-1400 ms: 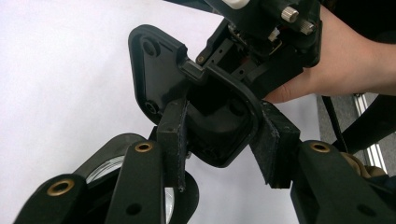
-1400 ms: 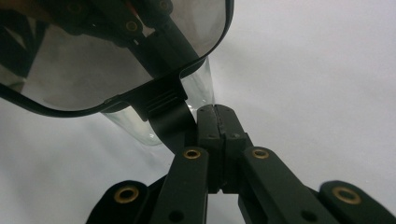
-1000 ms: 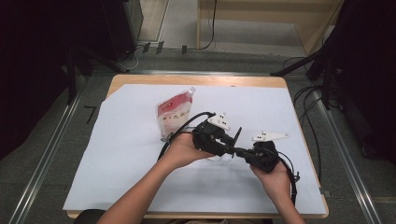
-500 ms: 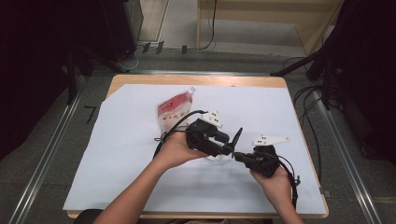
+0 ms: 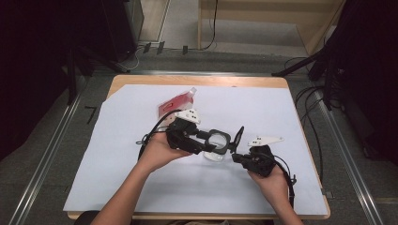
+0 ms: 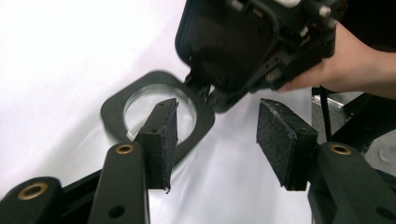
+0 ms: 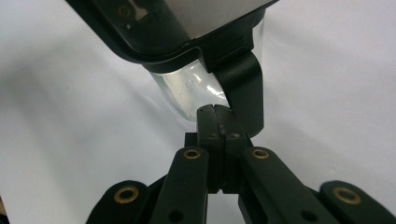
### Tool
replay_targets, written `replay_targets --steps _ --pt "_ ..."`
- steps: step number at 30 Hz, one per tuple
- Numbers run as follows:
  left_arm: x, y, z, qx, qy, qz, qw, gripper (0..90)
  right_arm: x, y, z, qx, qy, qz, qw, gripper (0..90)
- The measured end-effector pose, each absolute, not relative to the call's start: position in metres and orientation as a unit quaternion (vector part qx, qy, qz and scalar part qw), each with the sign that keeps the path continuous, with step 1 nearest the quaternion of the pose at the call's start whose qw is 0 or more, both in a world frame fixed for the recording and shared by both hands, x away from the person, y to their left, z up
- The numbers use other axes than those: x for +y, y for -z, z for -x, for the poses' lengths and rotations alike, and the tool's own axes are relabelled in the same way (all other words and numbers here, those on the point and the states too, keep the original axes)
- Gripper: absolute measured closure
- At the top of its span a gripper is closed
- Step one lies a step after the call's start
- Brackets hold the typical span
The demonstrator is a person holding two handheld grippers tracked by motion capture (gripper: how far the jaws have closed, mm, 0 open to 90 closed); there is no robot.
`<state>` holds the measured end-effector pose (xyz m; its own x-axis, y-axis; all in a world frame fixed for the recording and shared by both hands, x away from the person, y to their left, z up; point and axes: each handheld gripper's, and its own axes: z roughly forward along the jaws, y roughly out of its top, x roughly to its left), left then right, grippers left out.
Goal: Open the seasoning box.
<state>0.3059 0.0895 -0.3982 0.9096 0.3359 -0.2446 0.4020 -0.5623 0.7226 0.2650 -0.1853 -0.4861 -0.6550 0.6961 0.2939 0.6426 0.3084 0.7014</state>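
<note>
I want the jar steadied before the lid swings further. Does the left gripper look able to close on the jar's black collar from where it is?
Probably yes: the left gripper is open, with the black collar just ahead. The raised lid, hinged at the far side, hangs close above.

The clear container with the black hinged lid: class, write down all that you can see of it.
The container is a small, clear, glass-like jar standing on the white sheet near the table's middle. A black square frame with a round opening sits on its rim, and a black lid hinged to that frame stands open, raised on edge. The right gripper has its fingers closed against the black hinge part. The left gripper, open, hovers near the frame.
</note>
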Motion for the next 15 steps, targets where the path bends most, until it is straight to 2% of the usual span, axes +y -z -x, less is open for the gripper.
replay_targets --steps 15 --pt "0.135 0.395 -0.302 0.261 0.013 -0.867 0.425 50.0 -0.198 0.486 -0.285 0.803 -0.415 -0.426 0.047 90.0"
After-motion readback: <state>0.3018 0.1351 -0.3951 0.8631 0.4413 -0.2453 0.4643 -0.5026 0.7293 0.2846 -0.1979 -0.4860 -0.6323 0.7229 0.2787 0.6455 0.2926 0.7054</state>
